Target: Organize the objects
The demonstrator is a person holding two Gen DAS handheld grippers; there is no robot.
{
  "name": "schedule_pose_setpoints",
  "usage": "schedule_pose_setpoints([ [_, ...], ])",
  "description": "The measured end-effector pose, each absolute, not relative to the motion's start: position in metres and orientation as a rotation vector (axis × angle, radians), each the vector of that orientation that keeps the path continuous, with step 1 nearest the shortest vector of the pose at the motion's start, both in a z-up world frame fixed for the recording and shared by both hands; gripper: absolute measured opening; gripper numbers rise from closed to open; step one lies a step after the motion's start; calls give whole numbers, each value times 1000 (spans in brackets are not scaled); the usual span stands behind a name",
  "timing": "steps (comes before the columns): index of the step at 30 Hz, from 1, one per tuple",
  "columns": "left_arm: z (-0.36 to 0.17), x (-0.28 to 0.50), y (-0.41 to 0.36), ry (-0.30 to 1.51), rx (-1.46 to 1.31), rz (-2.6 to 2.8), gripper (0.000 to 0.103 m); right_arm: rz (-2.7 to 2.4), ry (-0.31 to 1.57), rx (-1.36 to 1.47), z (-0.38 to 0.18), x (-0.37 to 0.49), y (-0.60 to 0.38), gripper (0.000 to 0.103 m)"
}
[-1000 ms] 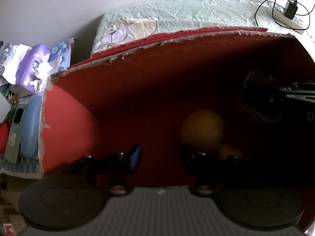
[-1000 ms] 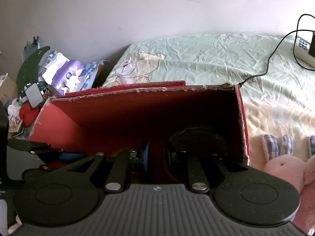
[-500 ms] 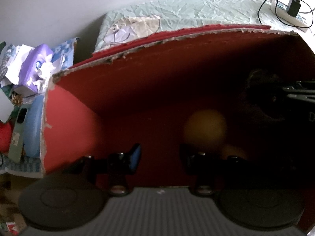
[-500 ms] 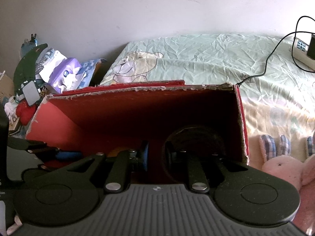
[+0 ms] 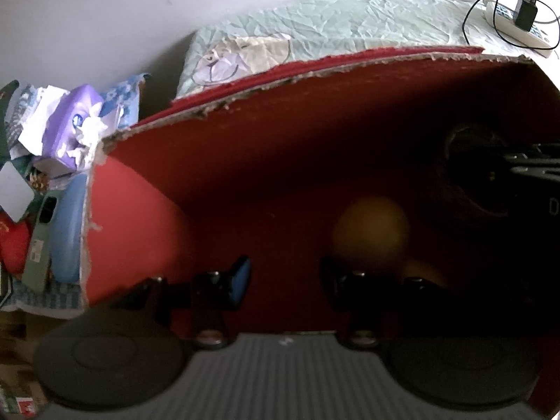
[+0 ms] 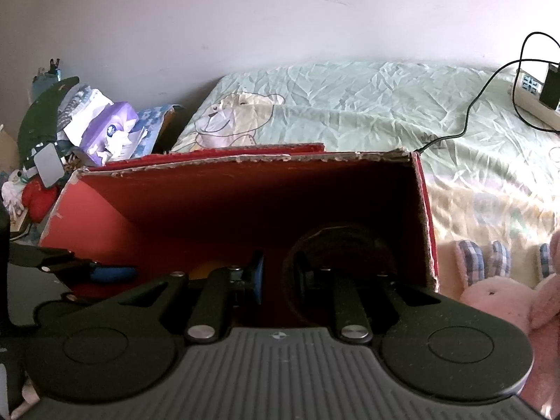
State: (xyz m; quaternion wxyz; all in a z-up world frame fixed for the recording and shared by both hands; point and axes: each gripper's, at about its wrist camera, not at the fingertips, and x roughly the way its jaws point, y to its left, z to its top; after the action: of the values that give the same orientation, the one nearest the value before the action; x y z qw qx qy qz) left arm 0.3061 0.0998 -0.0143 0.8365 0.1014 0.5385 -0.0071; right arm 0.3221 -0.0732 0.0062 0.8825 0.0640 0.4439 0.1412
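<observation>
A red cardboard box (image 5: 140, 231) (image 6: 105, 206) with torn edges stands open on the bed. Both grippers reach down into it. My left gripper (image 5: 285, 274) is open over the box's red floor, with nothing between its fingers. An orange ball (image 5: 371, 234) lies just beyond its right finger, and a second orange shape (image 5: 421, 273) shows dimly beside it. My right gripper (image 6: 278, 274) is nearly closed on the left rim of a dark round object (image 6: 344, 245) (image 5: 465, 189) in the box's right corner. The left gripper's blue pad (image 6: 112, 273) shows in the right wrist view.
The box sits on a pale green bedsheet (image 6: 350, 105). A power strip with charger and cable (image 6: 539, 94) lies at the back right. A pink plush toy (image 6: 497, 297) lies right of the box. A purple tissue pack (image 6: 112, 133) and other clutter crowd the left side.
</observation>
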Motion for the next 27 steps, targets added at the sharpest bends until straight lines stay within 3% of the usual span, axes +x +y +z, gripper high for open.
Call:
schedule_pose_setpoints([
  [27,-13,305,96,1117,239,-26,47,280,918,124,6,323,-71,18],
])
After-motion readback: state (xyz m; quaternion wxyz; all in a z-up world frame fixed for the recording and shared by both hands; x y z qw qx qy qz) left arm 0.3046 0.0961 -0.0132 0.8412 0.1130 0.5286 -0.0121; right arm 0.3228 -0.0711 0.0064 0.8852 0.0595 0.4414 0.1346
